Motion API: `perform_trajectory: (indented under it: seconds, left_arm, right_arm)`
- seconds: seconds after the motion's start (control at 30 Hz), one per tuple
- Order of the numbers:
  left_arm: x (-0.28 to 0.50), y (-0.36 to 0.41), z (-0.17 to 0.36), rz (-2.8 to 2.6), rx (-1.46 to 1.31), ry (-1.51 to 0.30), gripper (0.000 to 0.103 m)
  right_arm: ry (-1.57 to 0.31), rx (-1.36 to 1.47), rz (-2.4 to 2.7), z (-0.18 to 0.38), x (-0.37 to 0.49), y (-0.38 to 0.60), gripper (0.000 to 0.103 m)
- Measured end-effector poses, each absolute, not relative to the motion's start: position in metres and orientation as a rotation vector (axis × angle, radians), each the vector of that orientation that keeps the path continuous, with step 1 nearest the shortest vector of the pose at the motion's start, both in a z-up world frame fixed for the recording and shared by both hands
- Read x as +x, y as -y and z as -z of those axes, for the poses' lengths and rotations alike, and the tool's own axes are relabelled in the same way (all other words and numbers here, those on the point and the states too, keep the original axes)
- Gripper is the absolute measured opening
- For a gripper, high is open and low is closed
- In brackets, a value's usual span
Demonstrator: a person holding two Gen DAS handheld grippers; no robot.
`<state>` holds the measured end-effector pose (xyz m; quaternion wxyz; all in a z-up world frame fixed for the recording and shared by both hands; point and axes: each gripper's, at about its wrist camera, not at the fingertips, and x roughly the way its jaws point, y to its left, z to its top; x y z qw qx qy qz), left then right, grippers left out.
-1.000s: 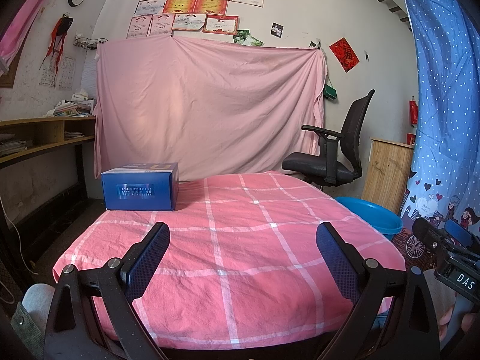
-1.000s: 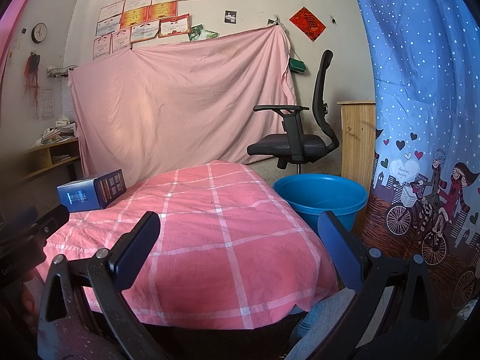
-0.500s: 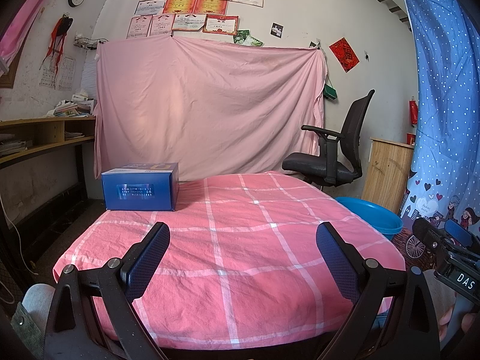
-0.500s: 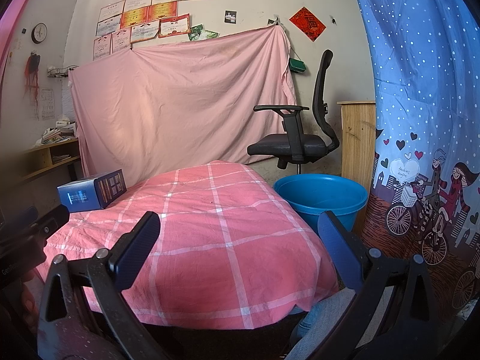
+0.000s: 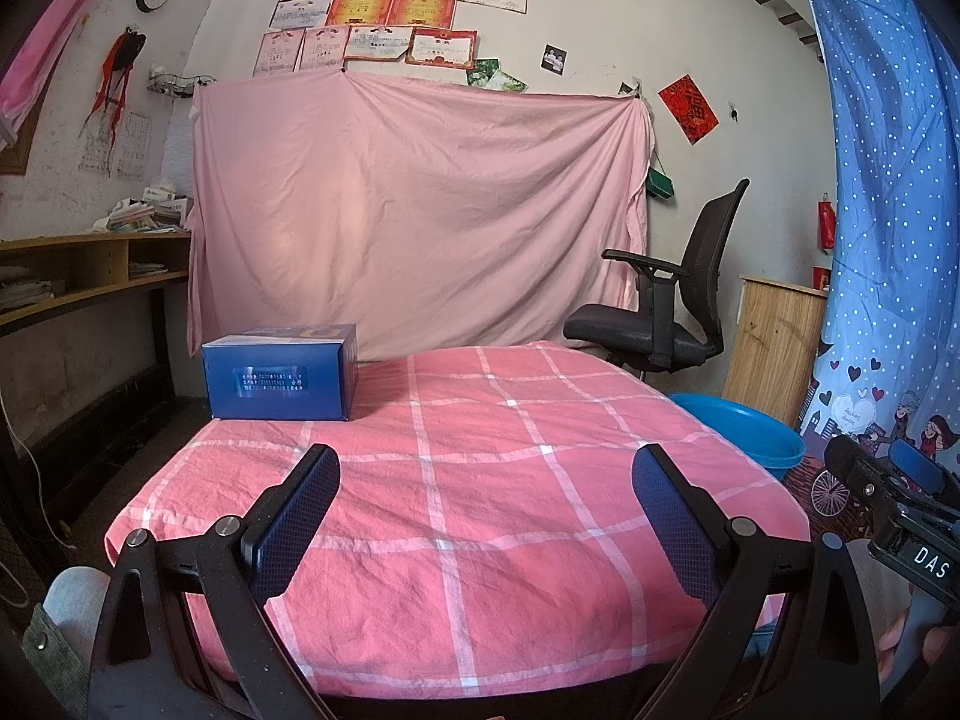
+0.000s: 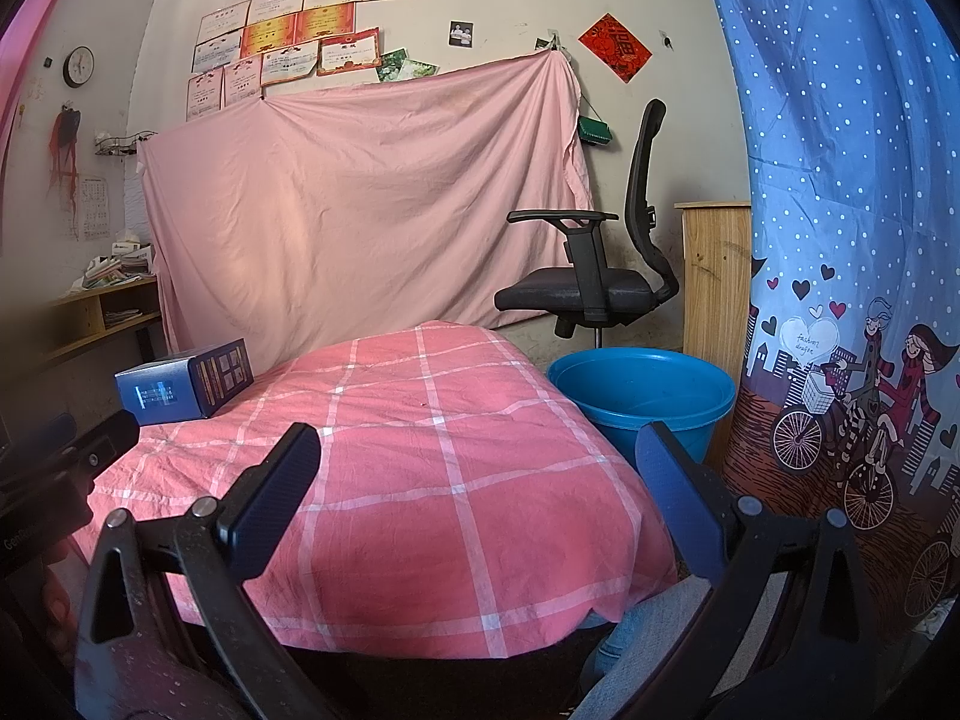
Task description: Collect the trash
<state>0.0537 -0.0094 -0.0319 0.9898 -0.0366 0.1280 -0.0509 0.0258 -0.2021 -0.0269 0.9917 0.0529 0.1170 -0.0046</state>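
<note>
- L gripper (image 5: 486, 516): fingers spread wide, nothing between, hovering at near edge of pink checked tablecloth (image 5: 480, 480).
- R gripper (image 6: 480, 492): same, spread and holding nothing.
- Blue box (image 5: 279, 372) sits far left on the cloth; only item on it.
- Blue basin (image 6: 648, 396) on floor, right of table, by the office chair (image 6: 588, 276); looks empty inside.
- Progress: fits either box awaiting pickup as trash, or table already cleared & box not trash. Can't tell which.
</note>
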Motion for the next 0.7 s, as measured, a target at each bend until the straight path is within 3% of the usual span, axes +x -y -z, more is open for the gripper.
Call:
perform_trajectory:
  seconds: [0.7]
  left_arm:
    - [0.057,0.020,0.038,0.086,-0.035,-0.268,0.096]
  right_arm:
    - [-0.240,0.108,0.007,0.031,0.026,0.197,0.103]
